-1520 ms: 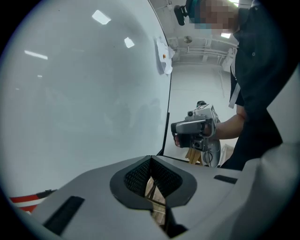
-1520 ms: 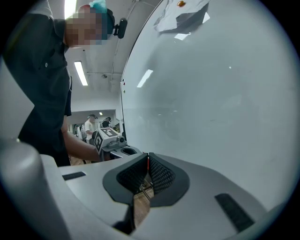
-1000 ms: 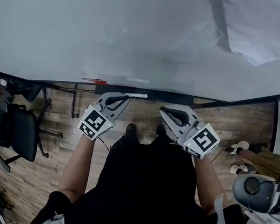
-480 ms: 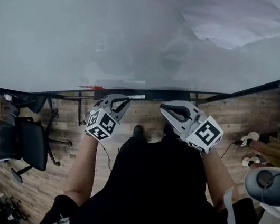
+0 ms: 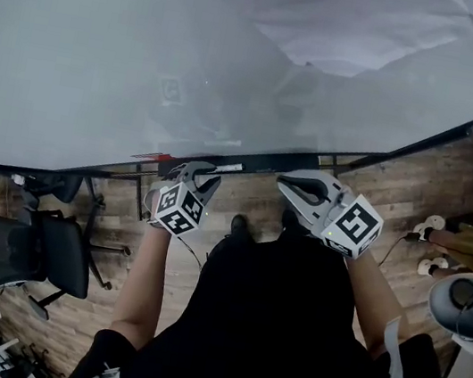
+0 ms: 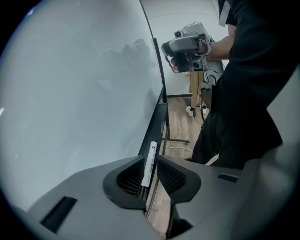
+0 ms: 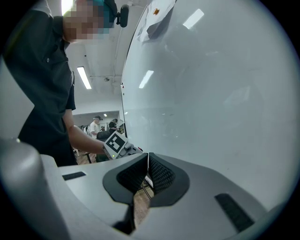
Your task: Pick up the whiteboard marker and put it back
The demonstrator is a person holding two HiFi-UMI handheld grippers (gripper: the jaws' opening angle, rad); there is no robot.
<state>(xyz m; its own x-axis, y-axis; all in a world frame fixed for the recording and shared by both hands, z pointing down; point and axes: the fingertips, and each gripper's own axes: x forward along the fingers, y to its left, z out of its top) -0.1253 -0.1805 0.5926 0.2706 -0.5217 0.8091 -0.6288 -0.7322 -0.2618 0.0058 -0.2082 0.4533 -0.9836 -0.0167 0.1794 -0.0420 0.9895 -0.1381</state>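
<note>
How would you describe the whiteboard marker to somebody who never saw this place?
Start at the large whiteboard, then the dark tray along its lower edge. The whiteboard marker lies between the left tool's jaws: white barrel with black print, unlike the red object further left.

The person wears a black short-sleeved top (image 5: 267, 325) that fills the lower middle of the head view, with pale grey straps (image 5: 391, 351) at the shoulders near the lower corners. The left claw (image 5: 202, 168) and the right claw (image 5: 290, 182) are light grey moulded plastic. Each ends in a white cube printed with black square markers: the left cube (image 5: 180, 208) and the right cube (image 5: 357, 225). A small green light (image 7: 113, 156) shows on the left cube. Black ribbed pads (image 6: 129, 180) line the jaws, and dark rectangular slots (image 6: 58, 213) are cut into the grey shell.
</note>
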